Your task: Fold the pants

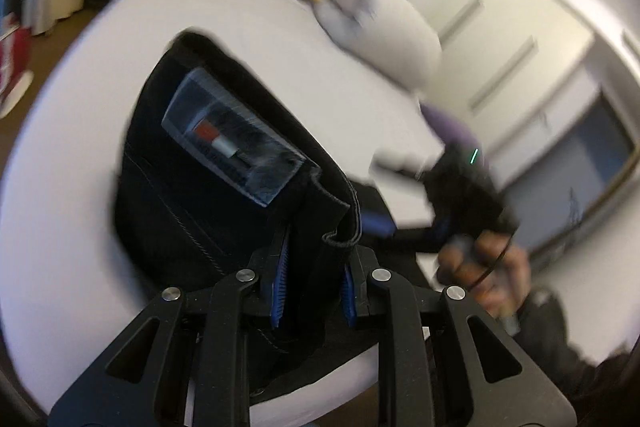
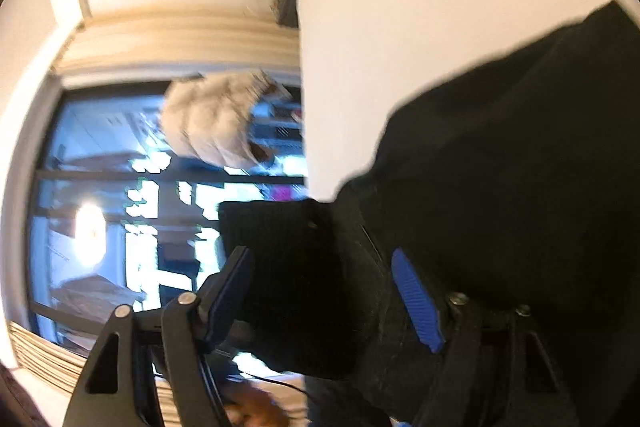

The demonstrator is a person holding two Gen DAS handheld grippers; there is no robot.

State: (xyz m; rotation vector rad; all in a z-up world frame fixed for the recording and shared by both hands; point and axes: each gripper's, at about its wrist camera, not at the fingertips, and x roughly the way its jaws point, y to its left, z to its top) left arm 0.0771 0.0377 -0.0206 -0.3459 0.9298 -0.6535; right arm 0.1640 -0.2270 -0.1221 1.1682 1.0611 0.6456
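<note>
Mostly blurred: black fabric pants [image 1: 208,195] stretch lengthwise from the clenched left gripper [image 1: 312,283] across the white bed [image 1: 80,147]; the right gripper [image 2: 324,291] gapes, cloth between its jaws.

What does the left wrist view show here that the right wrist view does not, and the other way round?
Only the left wrist view: the left gripper clamped on a fold of the black pants, a label on them, the white bed, pillows, and the right gripper in a hand. Only the right wrist view: the right gripper's jaws wide apart around the cloth, and a dark window. Both: the black pants on a white surface.
</note>
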